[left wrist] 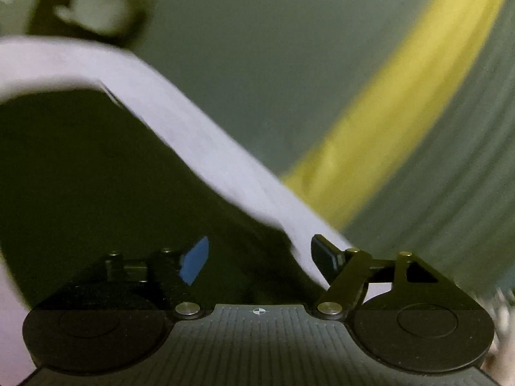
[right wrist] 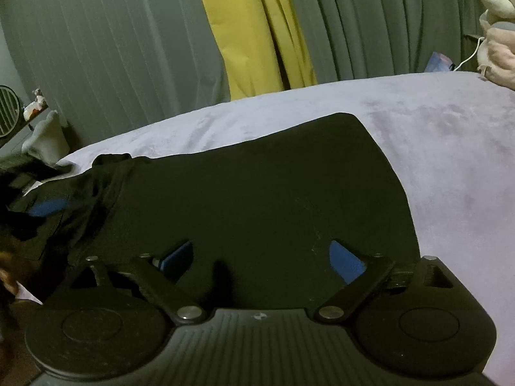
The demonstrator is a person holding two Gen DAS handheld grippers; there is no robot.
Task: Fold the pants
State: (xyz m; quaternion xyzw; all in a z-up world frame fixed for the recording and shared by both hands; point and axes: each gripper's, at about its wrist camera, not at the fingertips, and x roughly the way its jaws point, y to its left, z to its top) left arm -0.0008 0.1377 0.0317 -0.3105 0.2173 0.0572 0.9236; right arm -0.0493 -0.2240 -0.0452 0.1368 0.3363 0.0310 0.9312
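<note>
The black pants (right wrist: 257, 193) lie flat on a lavender bedspread (right wrist: 450, 160), with a rounded far edge and bunched cloth at their left end. My right gripper (right wrist: 262, 257) hovers just over the near part of the pants, jaws wide apart, and nothing sits between its blue pads (right wrist: 347, 259). The left wrist view is blurred by motion. It shows the pants (left wrist: 96, 177) as a dark mass at the left beside the bedspread (left wrist: 180, 122). My left gripper (left wrist: 260, 259) is open there and holds no cloth.
Grey curtains (right wrist: 96, 48) with a yellow panel (right wrist: 254, 32) hang behind the bed. Pale soft toys (right wrist: 495, 32) and a white cable sit at the far right of the bed. A fan grille (right wrist: 6, 112) and cluttered items stand at the left edge.
</note>
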